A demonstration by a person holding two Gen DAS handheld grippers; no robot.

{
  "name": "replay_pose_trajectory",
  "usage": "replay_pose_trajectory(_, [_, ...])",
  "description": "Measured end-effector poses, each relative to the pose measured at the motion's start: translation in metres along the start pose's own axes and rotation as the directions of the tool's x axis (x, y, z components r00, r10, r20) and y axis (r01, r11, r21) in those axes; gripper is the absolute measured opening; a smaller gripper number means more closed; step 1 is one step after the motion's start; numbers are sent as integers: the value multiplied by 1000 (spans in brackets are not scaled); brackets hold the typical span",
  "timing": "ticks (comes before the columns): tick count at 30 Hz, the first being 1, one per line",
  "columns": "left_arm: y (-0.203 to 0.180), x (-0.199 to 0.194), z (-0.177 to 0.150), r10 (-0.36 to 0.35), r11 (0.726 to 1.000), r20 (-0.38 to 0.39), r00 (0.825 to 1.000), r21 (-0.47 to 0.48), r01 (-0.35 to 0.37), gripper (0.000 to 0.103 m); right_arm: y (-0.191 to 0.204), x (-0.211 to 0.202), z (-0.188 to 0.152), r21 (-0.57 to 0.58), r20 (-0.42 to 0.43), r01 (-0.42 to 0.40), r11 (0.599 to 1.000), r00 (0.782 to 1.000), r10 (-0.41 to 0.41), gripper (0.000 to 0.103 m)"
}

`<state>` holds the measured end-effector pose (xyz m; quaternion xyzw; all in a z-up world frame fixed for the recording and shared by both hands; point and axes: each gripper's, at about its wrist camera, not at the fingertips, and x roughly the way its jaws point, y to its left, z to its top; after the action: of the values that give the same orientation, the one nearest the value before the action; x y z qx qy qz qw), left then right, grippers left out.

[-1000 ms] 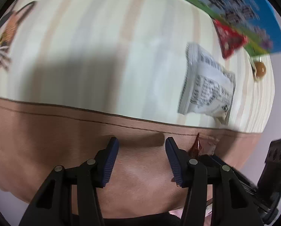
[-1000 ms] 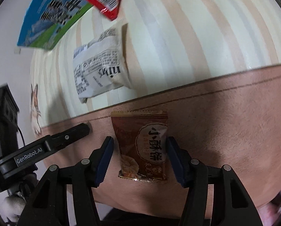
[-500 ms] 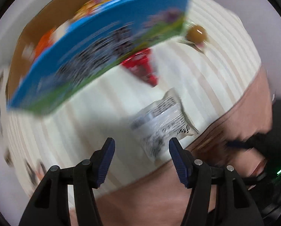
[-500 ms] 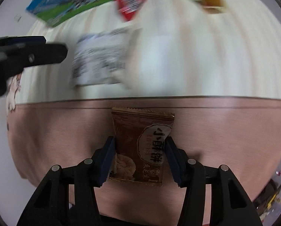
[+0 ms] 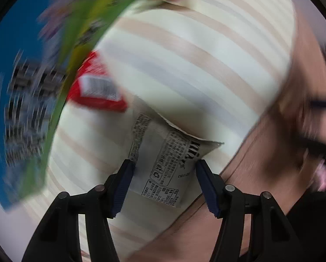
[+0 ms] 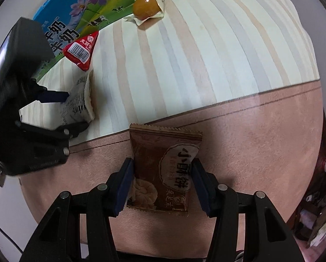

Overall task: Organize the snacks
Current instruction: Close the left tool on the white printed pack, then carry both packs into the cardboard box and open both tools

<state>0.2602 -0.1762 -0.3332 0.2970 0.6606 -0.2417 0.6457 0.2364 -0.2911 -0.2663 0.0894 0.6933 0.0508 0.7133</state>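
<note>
A white printed snack packet (image 5: 160, 159) lies on the striped cloth, between the fingers of my open left gripper (image 5: 164, 174); it also shows in the right wrist view (image 6: 78, 104). A brown biscuit packet (image 6: 163, 168) lies on the tan border of the cloth, and my right gripper (image 6: 161, 179) is closed against its two sides. A red triangular packet (image 5: 95, 87) (image 6: 82, 50) lies by the blue and green milk box (image 5: 21, 87) (image 6: 75, 11). A wrapped amber sweet (image 6: 146, 5) lies farther back.
The striped tablecloth (image 6: 206, 54) has a tan border (image 6: 261, 142) at the near edge. The left gripper's black body (image 6: 27, 120) fills the left side of the right wrist view. Floor clutter (image 6: 320, 218) shows at the far right.
My left gripper has swung across the table and come down around the white packet. My right gripper has closed in on the brown packet, which has stayed in place.
</note>
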Motion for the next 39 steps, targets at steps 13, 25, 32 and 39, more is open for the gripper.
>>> replay_pose_trajectory(13, [27,-3,-32,-58,876,39,998,-477,70,73,-6,11,7,61,-48,-103,993,993,106,64])
replay_pose_trajectory(25, [13,9,-15,-34,869,84,996,-489,71,69,-4,28,-12,84,-23,-60,995,998,63,63])
replay_pose_trajectory(32, [5,0,-79,-74,794,148,986,-589,148,68,13,19,-24,7,50,-4,1000,999,3,57])
replay_pose_trajectory(39, [-2,-65,-111,-69,749,288,955,-617,241,68,28,-23,-17,-24,108,-117,993,987,119,57])
